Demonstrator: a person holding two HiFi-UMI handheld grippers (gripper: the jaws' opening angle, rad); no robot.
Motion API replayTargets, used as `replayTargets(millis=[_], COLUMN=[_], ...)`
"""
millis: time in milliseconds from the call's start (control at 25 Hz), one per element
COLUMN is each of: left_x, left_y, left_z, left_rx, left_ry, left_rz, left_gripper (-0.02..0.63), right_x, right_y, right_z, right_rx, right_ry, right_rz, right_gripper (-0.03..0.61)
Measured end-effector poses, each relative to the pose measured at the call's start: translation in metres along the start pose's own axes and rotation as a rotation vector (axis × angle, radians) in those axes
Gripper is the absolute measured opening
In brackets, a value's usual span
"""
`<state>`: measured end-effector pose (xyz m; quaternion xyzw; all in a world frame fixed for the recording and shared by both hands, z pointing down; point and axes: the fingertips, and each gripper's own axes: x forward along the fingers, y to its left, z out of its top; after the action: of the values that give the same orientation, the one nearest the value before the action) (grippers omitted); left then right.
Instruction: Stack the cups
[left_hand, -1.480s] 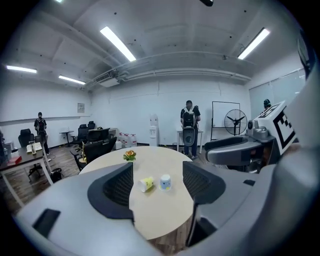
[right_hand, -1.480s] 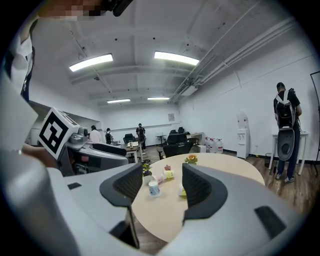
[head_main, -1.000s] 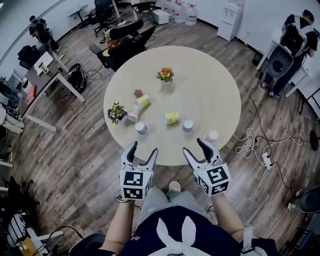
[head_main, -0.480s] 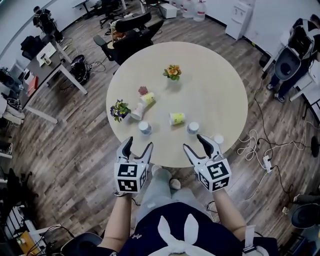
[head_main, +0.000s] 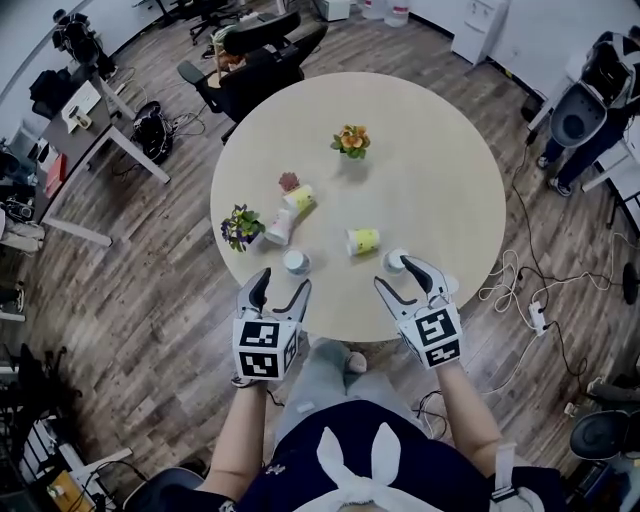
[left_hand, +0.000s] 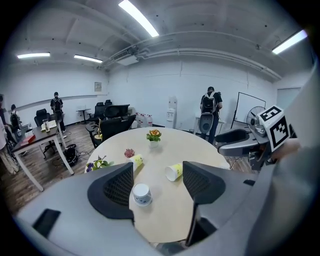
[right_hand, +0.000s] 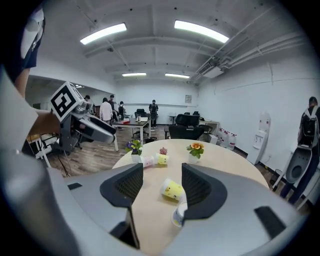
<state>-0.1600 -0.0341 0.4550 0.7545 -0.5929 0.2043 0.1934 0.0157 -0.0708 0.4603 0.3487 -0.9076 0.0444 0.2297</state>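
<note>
Several paper cups are on the round table (head_main: 440, 170). A white and blue cup (head_main: 296, 262) (left_hand: 142, 194) stands just ahead of my left gripper (head_main: 281, 287) (left_hand: 159, 185), which is open and empty, apart from the cup. A yellow cup (head_main: 362, 241) (right_hand: 172, 189) lies on its side in the middle. Another white cup (head_main: 396, 260) (right_hand: 179, 214) stands right by my right gripper (head_main: 398, 275) (right_hand: 156, 187), partly hidden by its right jaw; that gripper is open and empty too. Two more cups, one yellow (head_main: 298, 198) and one white (head_main: 278, 228), lie further left.
Three small potted plants stand on the table: orange flowers (head_main: 351, 140) at the back, a red one (head_main: 289, 181), and purple ones (head_main: 238, 226) at the left edge. Office chairs (head_main: 250, 60) stand beyond the table, and cables (head_main: 520, 290) lie on the floor to the right.
Both grippers have moved forward to the table's near edge, the left toward the white and blue cup, the right toward the other white cup. The jaws stay open.
</note>
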Motion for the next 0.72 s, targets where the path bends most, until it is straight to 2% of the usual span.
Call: replayTargets(millis=[200,440,720], left_x=[0.020,0.045,0.063], left_y=[0.018,0.035,0.060], left_z=[0.001,0.003,0.002], left_rx=[-0.010,-0.013,0.003], left_ry=[0.028,0.062,0.100], left_rz=[-0.025,-0.066,-0.082], left_gripper=[0.302,0.302,0.302], right_x=[0.027,0.054,0.100], right_y=[-0.009,-0.013,-0.006], right_z=[-0.007,-0.004,0.017], right_rx=[-0.079,-0.064,-0.036], right_ry=[0.092,0.138,0.130], right_rz=[0.026,0.050,0.066], right_gripper=[0.273,0.273,0.272])
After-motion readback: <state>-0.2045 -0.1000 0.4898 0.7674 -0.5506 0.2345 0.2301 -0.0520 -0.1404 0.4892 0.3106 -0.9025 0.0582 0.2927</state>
